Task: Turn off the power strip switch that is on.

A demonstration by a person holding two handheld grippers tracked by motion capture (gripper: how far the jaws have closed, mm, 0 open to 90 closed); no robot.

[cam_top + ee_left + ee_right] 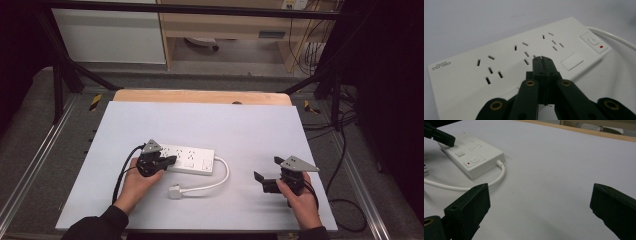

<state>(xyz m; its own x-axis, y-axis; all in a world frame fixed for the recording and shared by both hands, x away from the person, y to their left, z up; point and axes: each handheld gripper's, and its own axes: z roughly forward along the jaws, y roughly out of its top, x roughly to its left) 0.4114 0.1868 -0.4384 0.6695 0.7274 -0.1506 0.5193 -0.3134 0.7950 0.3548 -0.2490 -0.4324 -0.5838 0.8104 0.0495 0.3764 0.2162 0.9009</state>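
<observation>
On the left, my left gripper (167, 161) has its jaws pressed together with nothing between them, tips poised over the white power strip (190, 159), near its middle sockets. The strip lies on the pale grey table sheet (210, 125), left of centre; its cord (224, 175) loops round to the plug (175, 191) in front. Well apart on the right, my right gripper (267, 174) rests with jaws wide, holding nothing.
</observation>
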